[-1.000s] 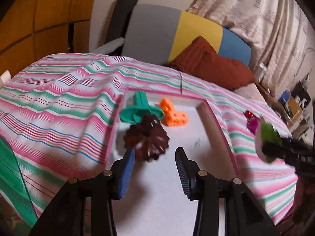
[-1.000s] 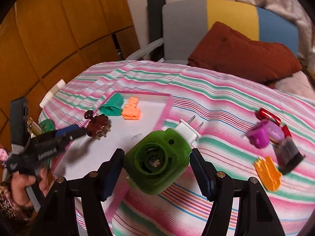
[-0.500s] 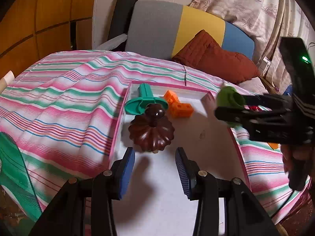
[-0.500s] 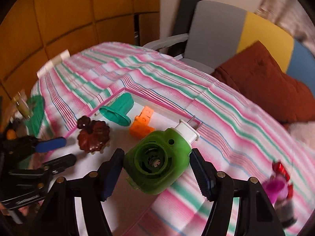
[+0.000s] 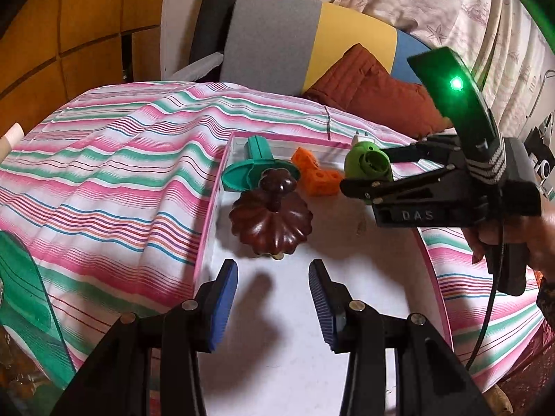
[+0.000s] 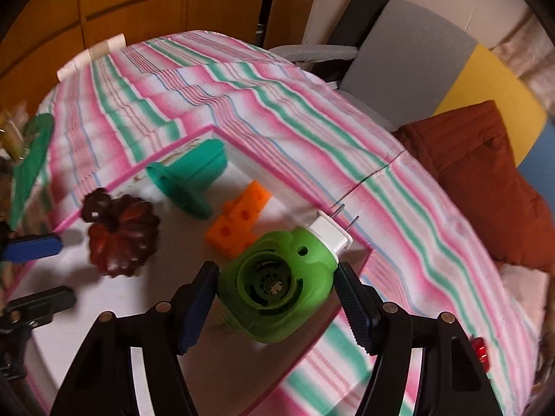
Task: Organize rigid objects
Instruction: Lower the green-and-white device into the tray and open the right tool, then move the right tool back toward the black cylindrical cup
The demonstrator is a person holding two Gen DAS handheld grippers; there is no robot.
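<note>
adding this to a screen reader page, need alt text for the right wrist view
A hand-held gripper holds a green plug-in device over the corner of a white tray with a pink rim. Inside lie a brown pumpkin-shaped piece, a teal funnel-shaped piece and an orange block, on a striped cloth.

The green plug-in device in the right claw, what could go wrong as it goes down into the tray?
1. The green plug-in device hangs over the tray's pink edge, so it may land on the rim and tip out onto the striped cloth.
2. The orange block lies close beside it and could get knocked.
3. Its metal prongs stick out and might snag the cloth.
</note>
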